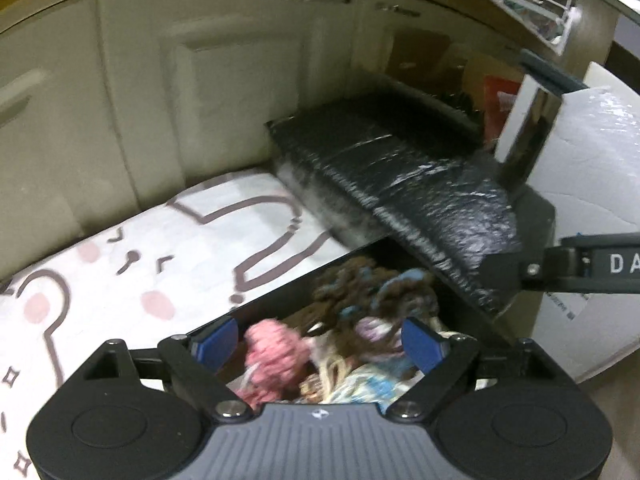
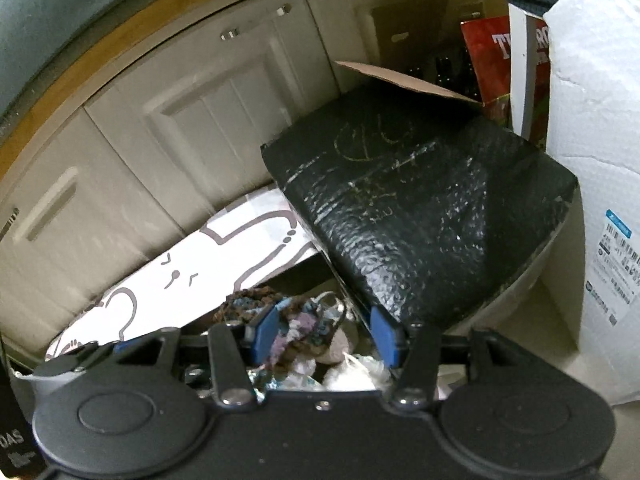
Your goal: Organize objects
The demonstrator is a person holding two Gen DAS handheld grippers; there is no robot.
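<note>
A black box (image 1: 472,320) stands open, its black wrapped lid (image 2: 420,208) raised at a slant. Inside lie several yarn pieces: a pink knitted ball (image 1: 268,356), a brown and blue bundle (image 1: 360,284) and a purple and brown one (image 2: 296,328). My left gripper (image 1: 316,344) hovers over the box, open, with the pink ball loose between its pads and nearer the left one. My right gripper (image 2: 324,336) is at the lid's lower corner, jaws partly apart. Its right pad (image 2: 386,336) lies against the lid's edge, and only yarn shows in the gap. It also reaches in from the right in the left wrist view (image 1: 568,268).
Cream cabinet doors (image 2: 200,120) run along the back. A white mat with a cartoon pattern (image 1: 160,264) lies left of the box. A white padded parcel with a label (image 2: 600,160) stands at the right, a red package (image 2: 492,52) and a cardboard flap (image 2: 400,76) behind the lid.
</note>
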